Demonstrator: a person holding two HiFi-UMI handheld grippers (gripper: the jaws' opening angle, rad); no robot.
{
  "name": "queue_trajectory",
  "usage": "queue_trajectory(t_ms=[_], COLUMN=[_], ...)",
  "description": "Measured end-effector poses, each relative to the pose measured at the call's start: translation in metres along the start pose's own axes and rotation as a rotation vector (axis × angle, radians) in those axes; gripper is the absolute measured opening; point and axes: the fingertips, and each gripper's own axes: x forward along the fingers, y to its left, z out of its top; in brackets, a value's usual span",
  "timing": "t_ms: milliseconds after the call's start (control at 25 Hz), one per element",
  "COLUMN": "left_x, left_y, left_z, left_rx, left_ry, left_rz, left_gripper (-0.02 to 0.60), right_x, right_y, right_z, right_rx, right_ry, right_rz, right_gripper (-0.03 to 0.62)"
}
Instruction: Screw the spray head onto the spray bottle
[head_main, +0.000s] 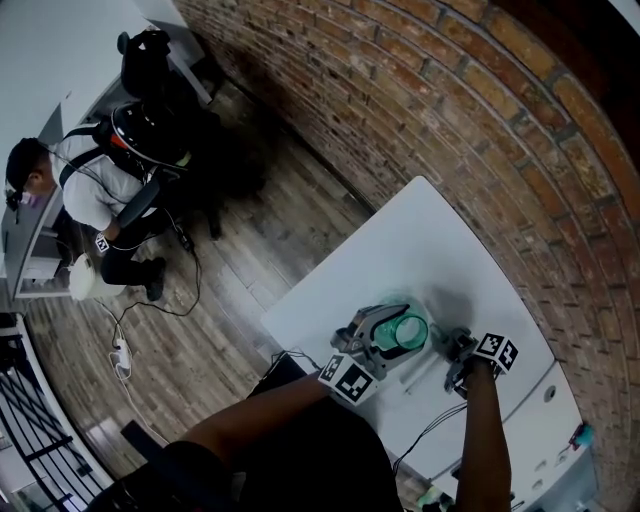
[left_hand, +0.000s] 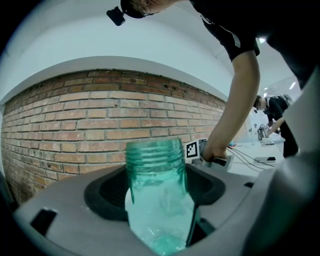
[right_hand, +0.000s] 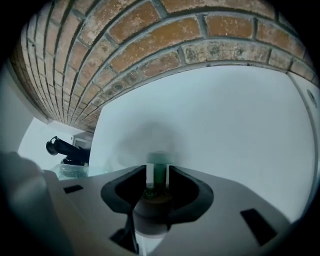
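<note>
Two things must line up before any turning: the collar of the spray head (right_hand: 158, 172) and the threaded neck of the spray bottle (left_hand: 155, 162). The left gripper (head_main: 392, 336) is clenched round the bottle's body just below the neck and holds it upright with the open mouth facing up. Whether its base rests on the white table (head_main: 400, 250) I cannot tell. This grip should stay firm so the bottle cannot spin. The right gripper (head_main: 458, 352) stands just beside the bottle, on its right in the head view, tipped down toward the table. Its jaws are closed on the spray head, whose green-and-white stem shows between the pads. By my judgement the head is not yet over the neck, so it has to be brought above the bottle, squared to the mouth and settled on the first thread without tilt, and only then twisted. Cross-threading is the risk if it lands askew
</note>
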Motion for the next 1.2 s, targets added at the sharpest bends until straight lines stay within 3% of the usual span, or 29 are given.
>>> queue_trajectory(t_ms=[120,600,960,1200], left_x=[0.000,-0.005,-0.003,0.000], left_y=[-0.001,0.000,0.000,-0.004], left_z=[0.000,-0.001,-0.002,-0.013], left_rx=[0.000,-0.008,-0.014,-0.025], left_ry=[-0.001,-0.001,0.014,0.067], left_rz=[-0.003,0.002,-0.022,-0.073], left_gripper=[0.322,0.322,0.322,0.322], right_x=[0.000,-0.002,-0.045,-0.085], right_y=[-0.004,0.001,0.003,0.015], right_z=[0.000,-0.008,-0.005,-0.011], right_rx=[-0.002,-0.032,-0.026,-0.043], right_ry=[-0.009,0.022,-0.138,-0.238], right_rz=[-0.020,0.004,0.027,0.123], right_gripper=[0.109,0.094,0.078,0.075])
